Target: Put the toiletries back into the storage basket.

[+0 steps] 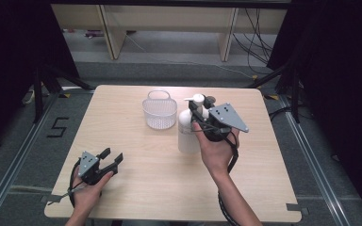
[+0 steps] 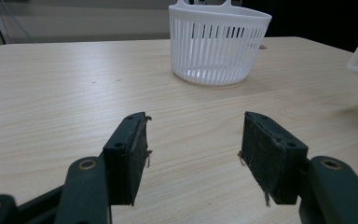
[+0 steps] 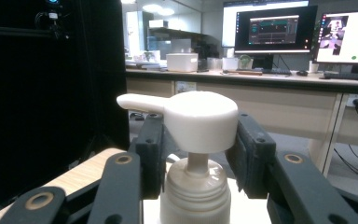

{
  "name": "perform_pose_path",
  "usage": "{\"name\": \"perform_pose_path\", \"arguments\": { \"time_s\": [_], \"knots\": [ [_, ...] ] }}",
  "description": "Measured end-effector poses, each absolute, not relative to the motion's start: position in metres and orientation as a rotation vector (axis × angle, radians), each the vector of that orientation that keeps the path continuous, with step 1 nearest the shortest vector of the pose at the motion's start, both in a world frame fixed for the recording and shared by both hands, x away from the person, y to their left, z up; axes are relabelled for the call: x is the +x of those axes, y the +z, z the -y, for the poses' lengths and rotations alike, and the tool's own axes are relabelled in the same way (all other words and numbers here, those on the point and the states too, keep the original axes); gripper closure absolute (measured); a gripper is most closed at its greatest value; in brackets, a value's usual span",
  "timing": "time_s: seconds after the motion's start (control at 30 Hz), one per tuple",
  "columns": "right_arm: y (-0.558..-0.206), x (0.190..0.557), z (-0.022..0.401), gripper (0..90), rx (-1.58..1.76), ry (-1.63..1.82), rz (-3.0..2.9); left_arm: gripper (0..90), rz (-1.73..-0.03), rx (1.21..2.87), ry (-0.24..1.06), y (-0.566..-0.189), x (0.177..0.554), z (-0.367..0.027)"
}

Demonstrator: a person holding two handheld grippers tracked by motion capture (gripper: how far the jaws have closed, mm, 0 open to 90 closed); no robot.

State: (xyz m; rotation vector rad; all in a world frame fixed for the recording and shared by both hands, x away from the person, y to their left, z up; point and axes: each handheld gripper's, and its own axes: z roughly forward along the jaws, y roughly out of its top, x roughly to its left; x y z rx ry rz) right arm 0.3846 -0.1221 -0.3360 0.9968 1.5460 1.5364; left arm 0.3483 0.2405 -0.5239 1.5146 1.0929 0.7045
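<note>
While the white pump bottle stands upright on the wooden table, right of centre, its long axis runs vertical and its dispenser head sits directly between the jaws of the right gripper, nozzle pointing to the left in the right gripper view. Both pads bear on opposite sides of the pump head, just above the collar, so the right gripper is pinching the bottle at its top. Just beside the bottle, toward the table's middle and far edge, stands the white slatted basket, empty and upright, apart from the bottle. The basket therefore lies to the left of the held bottle, and the right hand is clearly the nearer one to it. Well apart at the near left corner, the left gripper rests low over the table with its jaws spread and nothing between them, facing the basket.
</note>
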Motion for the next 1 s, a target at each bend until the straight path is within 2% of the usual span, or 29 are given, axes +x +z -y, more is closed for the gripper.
{"name": "perform_pose_path", "arguments": {
  "time_s": [1.0],
  "knots": [
    [-0.318,0.402,0.091,60.2,0.949,1.591,-1.523,40.3,-1.088,1.514,0.695,-0.524,0.349,-0.241]
  ]
}}
